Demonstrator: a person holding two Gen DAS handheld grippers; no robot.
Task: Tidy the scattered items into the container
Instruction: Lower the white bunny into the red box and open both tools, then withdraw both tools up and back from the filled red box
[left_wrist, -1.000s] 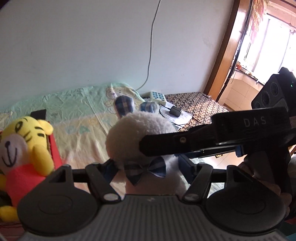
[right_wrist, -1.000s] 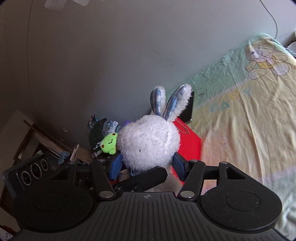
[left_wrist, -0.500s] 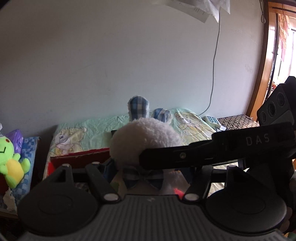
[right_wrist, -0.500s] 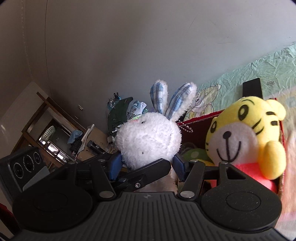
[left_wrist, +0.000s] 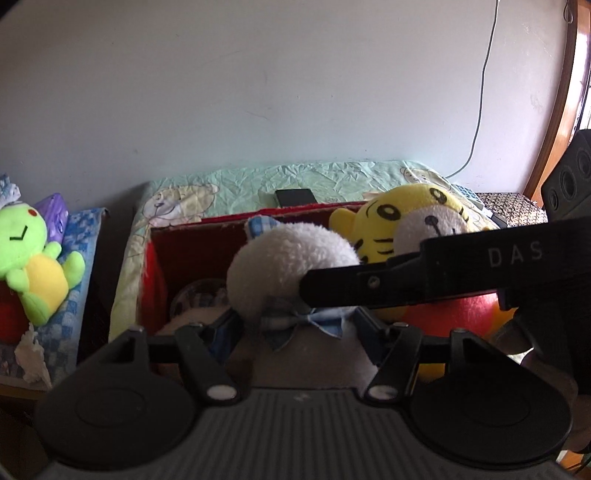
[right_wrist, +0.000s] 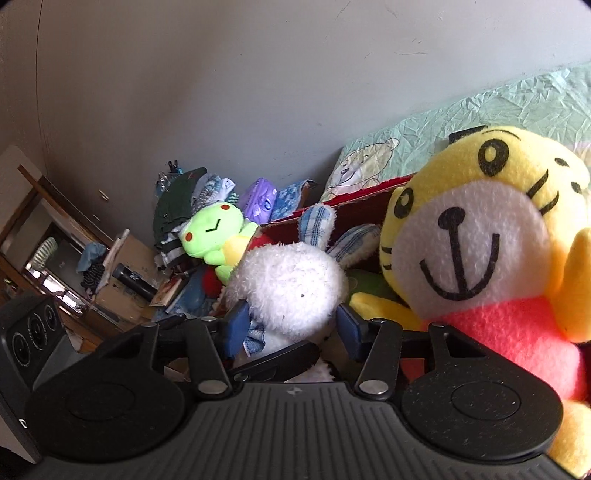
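Holding one white plush rabbit (left_wrist: 291, 266) between both grippers — your left gripper (left_wrist: 295, 328) and right gripper (right_wrist: 291, 325) each pinch it at the neck — you have it over the red box (left_wrist: 207, 236), beside one yellow tiger plush (right_wrist: 476, 236) inside; one green frog plush (left_wrist: 29, 258) sits outside

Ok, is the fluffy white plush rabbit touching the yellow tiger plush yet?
Cannot tell. In the left wrist view the white plush rabbit overlaps the yellow tiger plush; no view plainly shows contact or a gap.
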